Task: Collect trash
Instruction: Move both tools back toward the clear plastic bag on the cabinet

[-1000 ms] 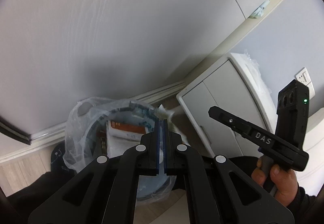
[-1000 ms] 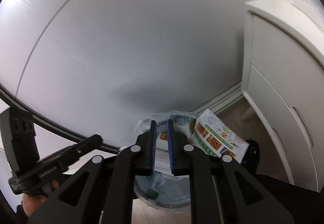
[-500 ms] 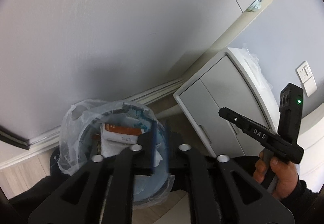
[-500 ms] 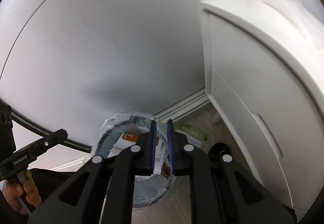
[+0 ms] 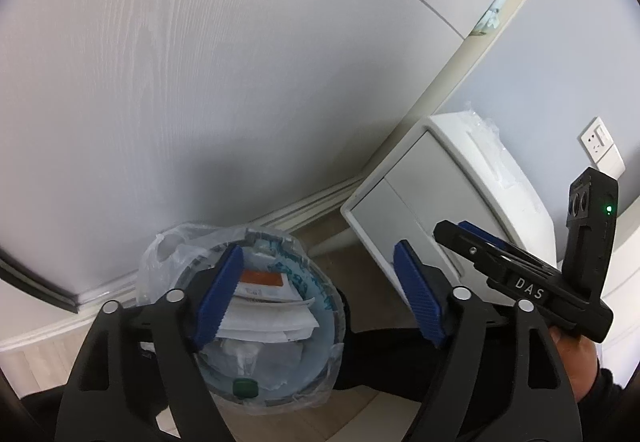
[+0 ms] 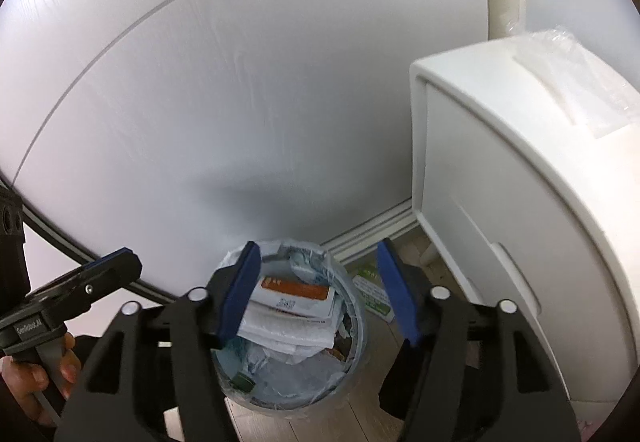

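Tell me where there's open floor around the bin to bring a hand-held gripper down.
The trash bin is packed with paper. To its right, the floor strip before the white cabinet holds a green-and-white leaflet, so it is tight. Bare wood floor shows at the bin's near side. Behind it is the wall.

Both matte black plastic two-finger grippers (image 5: 320, 292) (image 6: 318, 288) carry ribbed blue pads (image 5: 218, 296) and silver pivot screws, one lettered "DAS" with a green light at two o'clock, gripped by bare-skinned hands (image 5: 576, 366) in dark sleeves.
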The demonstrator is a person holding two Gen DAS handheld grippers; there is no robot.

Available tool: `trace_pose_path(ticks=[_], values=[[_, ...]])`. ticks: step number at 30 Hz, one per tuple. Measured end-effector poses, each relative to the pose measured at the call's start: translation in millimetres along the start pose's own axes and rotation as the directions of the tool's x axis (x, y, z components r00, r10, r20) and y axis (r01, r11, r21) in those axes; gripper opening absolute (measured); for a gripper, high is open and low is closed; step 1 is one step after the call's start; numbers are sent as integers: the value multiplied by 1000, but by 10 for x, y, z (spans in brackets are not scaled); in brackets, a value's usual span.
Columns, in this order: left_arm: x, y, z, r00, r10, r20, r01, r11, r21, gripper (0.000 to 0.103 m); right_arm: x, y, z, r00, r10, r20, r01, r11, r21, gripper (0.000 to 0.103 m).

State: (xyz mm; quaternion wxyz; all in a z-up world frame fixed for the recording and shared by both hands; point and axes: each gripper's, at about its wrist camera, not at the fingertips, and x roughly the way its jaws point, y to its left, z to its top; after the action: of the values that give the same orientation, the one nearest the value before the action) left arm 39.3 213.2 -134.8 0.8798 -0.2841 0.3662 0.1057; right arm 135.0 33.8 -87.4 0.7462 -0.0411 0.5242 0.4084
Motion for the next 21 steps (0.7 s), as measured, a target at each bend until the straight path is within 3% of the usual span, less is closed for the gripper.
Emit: trace_pose_path(ticks=[2,4,9,21], values=[[-59,-42,33,1000,-4,11,4,1000,7,83,-84,-2,29,1000,-3,17,3,1000,3,70],[-107,-97,61,1000,-6,22,6,1000,17,89,-179,-3,58,999,-13,42,13,1000,2,90],[-178,-267,127,999,-4,31,3,999,52,97,-414,-33,116,996,-45,80,45,999,-3,96],[-174,-846,334,997,-64,33,57,981,184,97,-1087,-468,206,974,-115,193,105,993,59,96]])
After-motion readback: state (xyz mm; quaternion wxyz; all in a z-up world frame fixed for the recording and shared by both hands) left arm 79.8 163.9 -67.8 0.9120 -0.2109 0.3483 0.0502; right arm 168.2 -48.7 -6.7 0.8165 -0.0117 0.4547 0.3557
